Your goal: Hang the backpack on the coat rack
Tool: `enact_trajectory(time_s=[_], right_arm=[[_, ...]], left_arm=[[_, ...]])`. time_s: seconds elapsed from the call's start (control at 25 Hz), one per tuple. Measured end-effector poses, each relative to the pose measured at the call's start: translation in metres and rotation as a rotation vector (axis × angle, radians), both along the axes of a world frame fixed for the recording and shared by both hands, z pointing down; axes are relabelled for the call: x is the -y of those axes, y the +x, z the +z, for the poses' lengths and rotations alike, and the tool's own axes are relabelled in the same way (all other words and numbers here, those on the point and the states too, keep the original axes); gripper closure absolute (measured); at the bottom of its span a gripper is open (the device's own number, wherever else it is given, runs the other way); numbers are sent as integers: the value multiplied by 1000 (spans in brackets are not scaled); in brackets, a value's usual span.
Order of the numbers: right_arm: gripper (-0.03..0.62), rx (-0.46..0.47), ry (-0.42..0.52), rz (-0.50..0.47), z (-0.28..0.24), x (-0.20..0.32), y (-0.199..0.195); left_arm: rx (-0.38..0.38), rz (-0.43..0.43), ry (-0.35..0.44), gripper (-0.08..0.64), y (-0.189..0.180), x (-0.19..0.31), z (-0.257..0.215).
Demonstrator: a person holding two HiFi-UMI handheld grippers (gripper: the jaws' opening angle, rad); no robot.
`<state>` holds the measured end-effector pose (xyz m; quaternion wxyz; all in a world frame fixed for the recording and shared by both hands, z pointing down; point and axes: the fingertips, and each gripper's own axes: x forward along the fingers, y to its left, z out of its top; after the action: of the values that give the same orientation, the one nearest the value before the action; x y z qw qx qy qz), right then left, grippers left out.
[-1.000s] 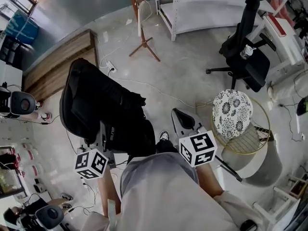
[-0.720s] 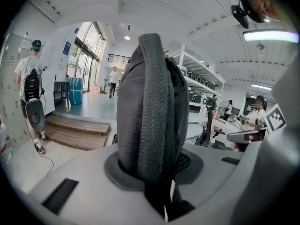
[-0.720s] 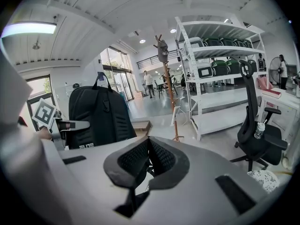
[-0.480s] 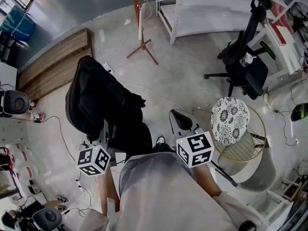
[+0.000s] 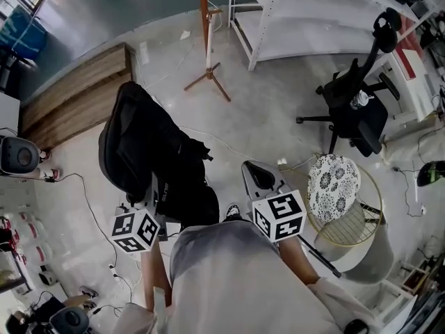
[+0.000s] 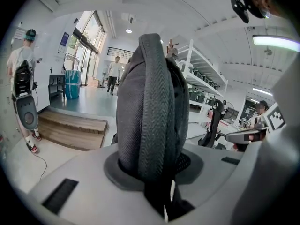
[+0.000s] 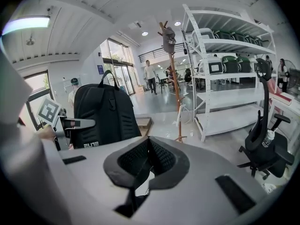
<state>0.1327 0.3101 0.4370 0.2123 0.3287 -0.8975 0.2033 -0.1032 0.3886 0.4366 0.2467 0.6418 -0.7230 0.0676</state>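
1. The left gripper (image 6: 152, 170) has its jaws clamped on a thick grey woven strap (image 6: 152, 102), which rises from between the pads and fills the middle of the left gripper view.
2. The strap belongs to the black backpack (image 5: 149, 158). In the head view the backpack lies at about 10 o'clock from the person's body, just ahead of the left gripper's marker cube (image 5: 133, 230).
3. In the right gripper view the backpack stands upright at 9 o'clock, with its top loop up and white lettering low on its face.
4. The right gripper (image 7: 147, 161) has its jaws together, with nothing between the pads. In the head view it sits at 4 o'clock of the backpack, apart from it.
5. The coat rack (image 5: 206, 40), an orange-brown pole on splayed legs, stands at 12 o'clock in the head view. It is well apart from the backpack, with bare floor (image 5: 257, 124) between them. A dark cap (image 7: 168, 33) hangs near its top.
6. A white shelving unit (image 5: 313, 19) stands at 1 o'clock of the rack.
7. A black office chair (image 5: 354, 110) is at 2 o'clock in the head view, a floral round stool (image 5: 332, 179) at 3 o'clock and a wooden platform (image 5: 76, 92) at 10 o'clock.
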Motion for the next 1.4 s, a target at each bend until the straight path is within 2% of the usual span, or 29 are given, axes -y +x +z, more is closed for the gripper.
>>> enact_trajectory(time_s=[0.68, 1.16, 1.4], right_arm=[[584, -31, 37, -25, -15, 61, -118], [584, -51, 50, 7, -15, 91, -163], [584, -62, 39, 14, -13, 105, -171]], left_arm=[[-19, 72, 22, 453, -93, 77, -4], [-27, 130, 31, 453, -134, 124, -1], [-20, 155, 16, 453, -139, 139, 0]])
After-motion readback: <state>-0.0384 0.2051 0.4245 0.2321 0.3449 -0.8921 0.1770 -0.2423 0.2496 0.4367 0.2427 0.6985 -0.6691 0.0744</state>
